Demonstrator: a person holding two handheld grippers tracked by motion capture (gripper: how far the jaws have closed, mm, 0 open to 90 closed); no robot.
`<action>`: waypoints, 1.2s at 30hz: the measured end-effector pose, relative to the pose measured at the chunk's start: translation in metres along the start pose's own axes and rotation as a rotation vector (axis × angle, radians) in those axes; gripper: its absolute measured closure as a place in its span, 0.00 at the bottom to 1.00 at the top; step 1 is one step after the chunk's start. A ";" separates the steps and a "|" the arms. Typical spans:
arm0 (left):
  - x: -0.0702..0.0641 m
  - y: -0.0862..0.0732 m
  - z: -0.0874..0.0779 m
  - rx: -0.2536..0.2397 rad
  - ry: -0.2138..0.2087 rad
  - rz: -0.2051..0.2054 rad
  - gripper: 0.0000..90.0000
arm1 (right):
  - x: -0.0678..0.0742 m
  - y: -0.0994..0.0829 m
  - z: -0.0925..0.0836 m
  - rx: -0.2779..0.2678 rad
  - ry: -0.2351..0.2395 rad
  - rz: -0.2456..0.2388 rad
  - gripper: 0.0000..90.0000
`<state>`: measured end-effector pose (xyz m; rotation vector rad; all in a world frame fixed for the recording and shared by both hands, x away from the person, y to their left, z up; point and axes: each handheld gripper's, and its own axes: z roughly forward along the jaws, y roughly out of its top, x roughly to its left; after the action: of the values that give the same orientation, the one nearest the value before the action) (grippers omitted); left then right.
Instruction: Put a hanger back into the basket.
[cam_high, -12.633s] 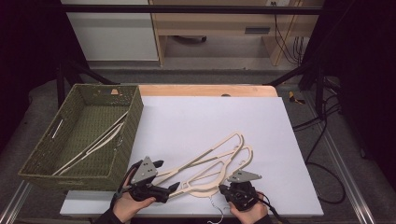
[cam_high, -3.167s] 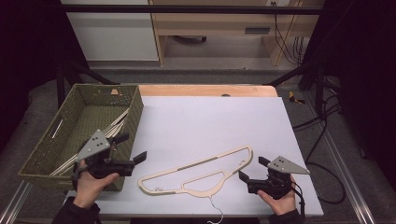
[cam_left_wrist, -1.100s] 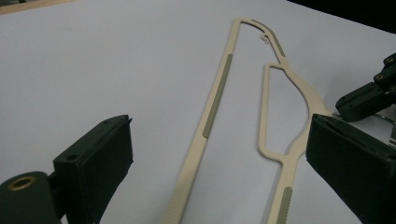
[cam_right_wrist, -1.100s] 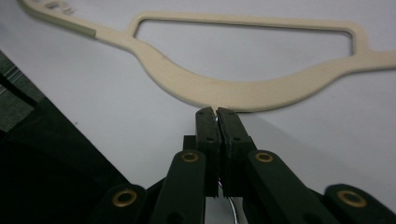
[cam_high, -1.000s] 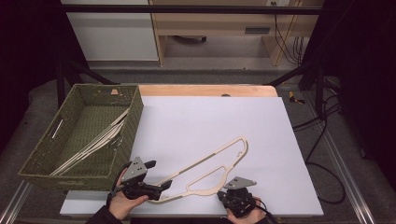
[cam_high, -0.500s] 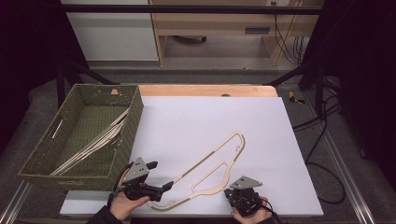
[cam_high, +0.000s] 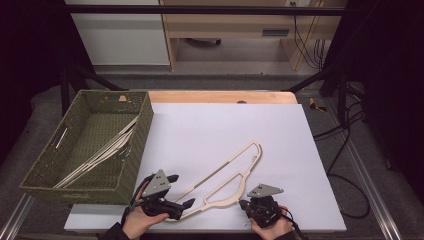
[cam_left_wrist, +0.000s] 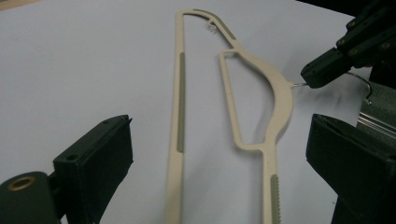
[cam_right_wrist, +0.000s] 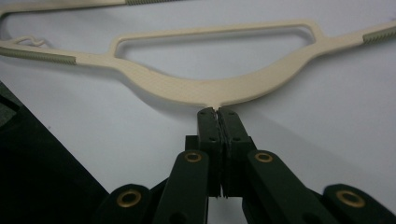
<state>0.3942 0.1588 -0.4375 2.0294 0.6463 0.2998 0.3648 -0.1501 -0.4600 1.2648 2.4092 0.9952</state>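
The right gripper has its jaws pressed together on the thin metal hook where it leaves the hanger, at about 5 o'clock on the white table. The left gripper, near 7 o'clock, has its jaws spread wide with the hanger's lower end running between them. From there the cream hanger slants toward 1 o'clock. At 9 o'clock sits a woven green basket holding more hangers
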 end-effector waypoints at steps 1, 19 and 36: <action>-0.002 0.002 0.002 0.007 -0.003 0.009 0.08 | 0.002 0.004 -0.003 0.000 0.001 0.004 1.00; -0.040 0.038 0.078 0.254 -0.084 0.217 0.31 | 0.007 0.031 -0.018 -0.036 0.016 -0.022 1.00; -0.051 0.038 0.102 0.359 -0.052 0.265 0.78 | 0.008 0.033 -0.020 -0.038 0.022 -0.008 1.00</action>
<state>0.4110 0.0411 -0.4551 2.4655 0.4185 0.3011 0.3708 -0.1395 -0.4227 1.2375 2.3979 1.0525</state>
